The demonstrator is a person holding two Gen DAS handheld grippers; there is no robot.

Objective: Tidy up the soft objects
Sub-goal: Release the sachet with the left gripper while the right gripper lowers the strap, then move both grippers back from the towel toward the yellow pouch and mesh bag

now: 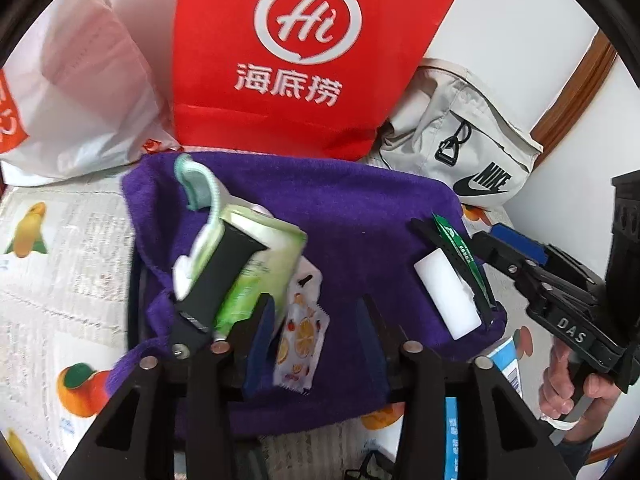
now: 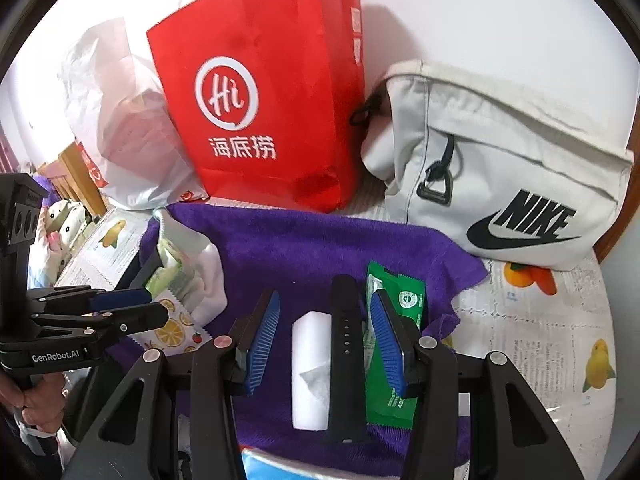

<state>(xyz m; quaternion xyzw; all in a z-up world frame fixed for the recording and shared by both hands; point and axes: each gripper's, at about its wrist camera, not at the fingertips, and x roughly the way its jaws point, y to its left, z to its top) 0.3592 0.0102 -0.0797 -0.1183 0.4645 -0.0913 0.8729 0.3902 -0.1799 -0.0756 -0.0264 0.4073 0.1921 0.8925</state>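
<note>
Purple towel (image 2: 304,248) spread flat, right gripper (image 2: 324,340) fingers apart around white block (image 2: 310,360) and black strap (image 2: 346,352), left gripper (image 1: 316,344) at nine o'clock, fingers apart over fruit-print packet (image 1: 302,340).

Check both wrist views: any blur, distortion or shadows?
Left wrist: motion blur on the tissue pack and black strap; red bag sharp. Right wrist: crisp, red bag casts a soft shadow on the wall. Both: fisheye bending, dark corners.

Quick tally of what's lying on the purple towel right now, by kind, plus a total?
On the purple towel:
Black straps: 2
Sealed packets: 3
White foam block: 1
White sock: 1
Total: 7
</note>
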